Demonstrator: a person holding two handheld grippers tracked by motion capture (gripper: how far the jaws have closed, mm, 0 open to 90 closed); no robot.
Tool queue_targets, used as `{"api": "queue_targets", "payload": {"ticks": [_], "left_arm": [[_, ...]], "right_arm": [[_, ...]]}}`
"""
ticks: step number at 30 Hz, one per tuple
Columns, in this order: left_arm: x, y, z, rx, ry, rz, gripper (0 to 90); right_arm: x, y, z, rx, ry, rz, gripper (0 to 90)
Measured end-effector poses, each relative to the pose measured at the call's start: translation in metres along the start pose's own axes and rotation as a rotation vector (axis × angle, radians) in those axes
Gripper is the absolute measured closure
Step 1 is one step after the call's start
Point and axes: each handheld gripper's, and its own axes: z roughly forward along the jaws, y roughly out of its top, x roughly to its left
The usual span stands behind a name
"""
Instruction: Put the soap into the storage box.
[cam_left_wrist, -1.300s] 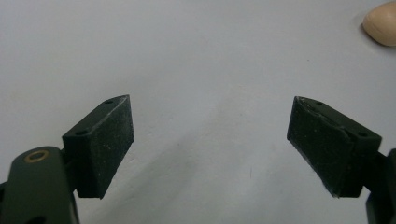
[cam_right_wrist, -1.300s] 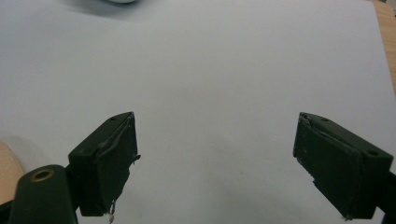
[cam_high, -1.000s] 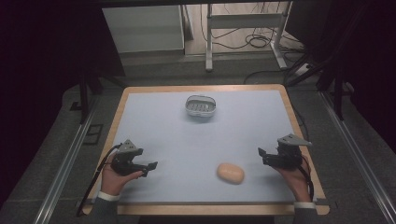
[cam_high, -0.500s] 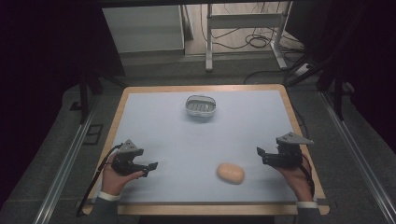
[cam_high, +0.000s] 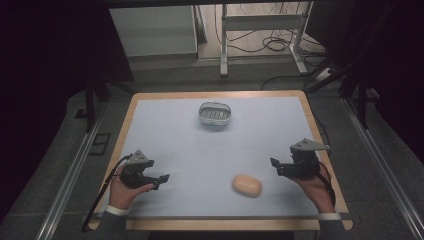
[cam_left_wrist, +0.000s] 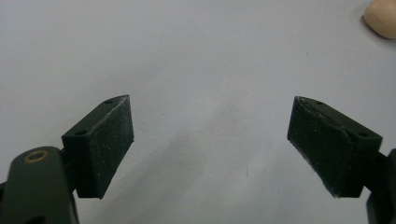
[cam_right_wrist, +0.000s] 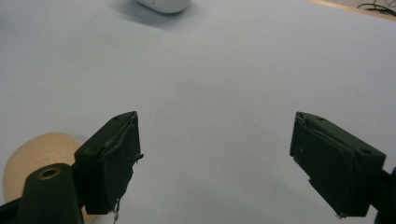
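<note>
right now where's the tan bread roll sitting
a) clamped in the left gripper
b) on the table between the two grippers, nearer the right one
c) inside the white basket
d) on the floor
b: the bread roll lies bare on the table, closer to the right gripper than the left gripper, far from the basket.

Table (cam_high: 150, 120): wooden edge, pale blue-grey top. White slotted basket (cam_high: 215, 114) at far centre of top, upright, standing alone. Floor beyond: white metal frame legs (cam_high: 260, 22), black cables (cam_high: 272, 45). Metal rail (cam_high: 67, 185) beside table, another (cam_high: 387, 175) opposite.
</note>
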Motion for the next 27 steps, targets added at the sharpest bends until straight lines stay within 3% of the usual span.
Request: {"api": "queue_targets", "payload": {"ticks": [16, 27], "left_arm": [[-0.001, 0.000, 0.001, 0.003, -0.001, 0.006, 14.8], [-0.001, 0.000, 0.002, 0.009, -0.004, 0.004, 14.8]], "right_arm": [[0.022, 0.014, 0.006, 0.082, 0.091, -0.072, 18.0], [0.036, 0.017, 0.014, 0.148, 0.129, -0.115, 18.4]]}}
